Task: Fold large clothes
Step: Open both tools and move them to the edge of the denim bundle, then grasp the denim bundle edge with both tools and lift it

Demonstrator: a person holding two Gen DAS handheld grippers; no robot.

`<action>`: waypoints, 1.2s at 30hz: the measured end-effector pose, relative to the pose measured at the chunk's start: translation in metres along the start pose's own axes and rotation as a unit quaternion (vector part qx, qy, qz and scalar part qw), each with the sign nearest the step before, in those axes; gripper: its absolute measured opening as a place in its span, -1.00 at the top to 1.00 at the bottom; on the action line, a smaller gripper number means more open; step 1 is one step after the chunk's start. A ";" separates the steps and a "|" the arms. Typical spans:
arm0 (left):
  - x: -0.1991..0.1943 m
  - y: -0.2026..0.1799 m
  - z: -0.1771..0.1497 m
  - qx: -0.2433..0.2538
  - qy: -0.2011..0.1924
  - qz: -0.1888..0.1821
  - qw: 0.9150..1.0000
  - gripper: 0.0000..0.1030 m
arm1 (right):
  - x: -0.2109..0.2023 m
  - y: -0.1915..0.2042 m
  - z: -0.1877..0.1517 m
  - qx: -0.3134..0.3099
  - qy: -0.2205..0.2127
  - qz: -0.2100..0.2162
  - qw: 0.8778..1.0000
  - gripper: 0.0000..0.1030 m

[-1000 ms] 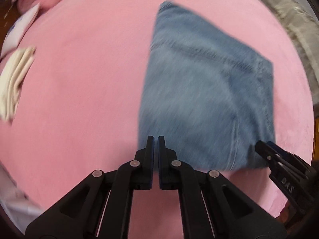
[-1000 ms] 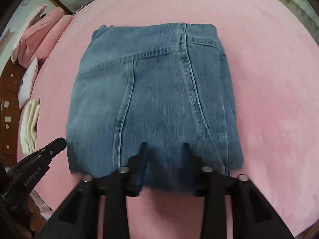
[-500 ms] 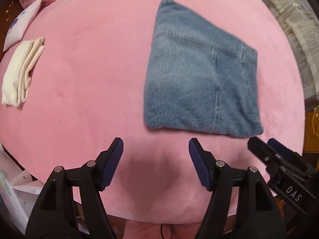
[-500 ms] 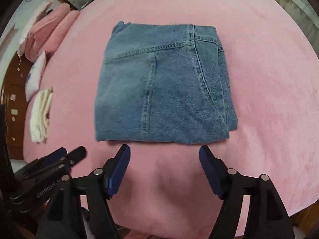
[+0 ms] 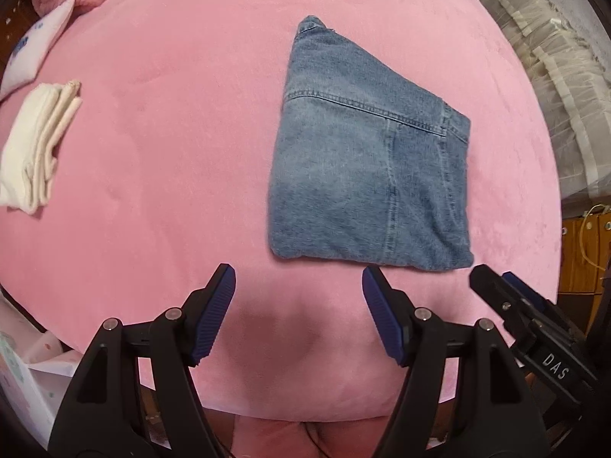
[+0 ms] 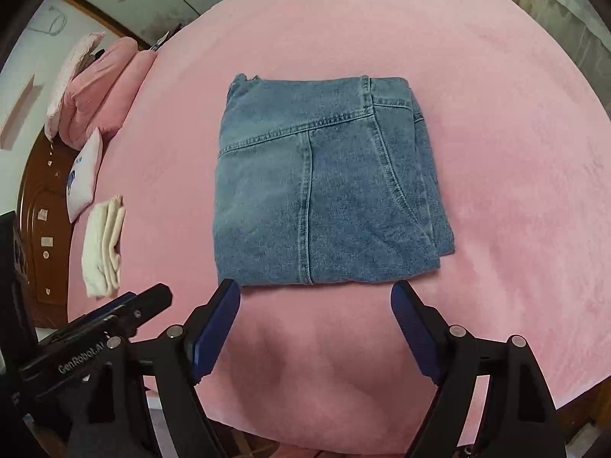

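A pair of blue jeans lies folded into a compact rectangle on the pink bed; it also shows in the right wrist view. My left gripper is open and empty, hovering just short of the jeans' near edge, to their left. My right gripper is open and empty, just short of the near edge of the jeans. The right gripper also shows in the left wrist view, and the left one in the right wrist view.
A folded cream garment lies at the left of the pink bed, also seen in the right wrist view. Pink pillows and a white cushion lie beyond it. A wooden headboard stands at left.
Both grippers let go of the jeans, opened and drew back toward the bed's near edge. The folded jeans stay flat on the bed.
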State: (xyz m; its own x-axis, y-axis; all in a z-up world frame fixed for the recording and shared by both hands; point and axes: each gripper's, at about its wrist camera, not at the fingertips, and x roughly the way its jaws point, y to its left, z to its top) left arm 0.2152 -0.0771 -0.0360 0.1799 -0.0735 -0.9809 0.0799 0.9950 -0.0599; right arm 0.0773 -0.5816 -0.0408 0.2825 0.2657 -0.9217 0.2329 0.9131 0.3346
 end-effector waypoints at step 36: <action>0.214 0.047 0.166 -0.047 0.131 -0.213 0.967 -0.53 | 0.172 -0.176 0.118 0.127 0.083 0.204 0.967 -0.67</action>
State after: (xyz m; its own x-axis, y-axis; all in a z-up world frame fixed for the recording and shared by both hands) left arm 0.4199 -0.0576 -0.2180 -0.1058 -0.4707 -0.8759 0.0002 0.8809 -0.4734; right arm 0.1950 -0.7336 -0.2350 0.2511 0.6537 -0.7139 0.3611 0.6211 0.6956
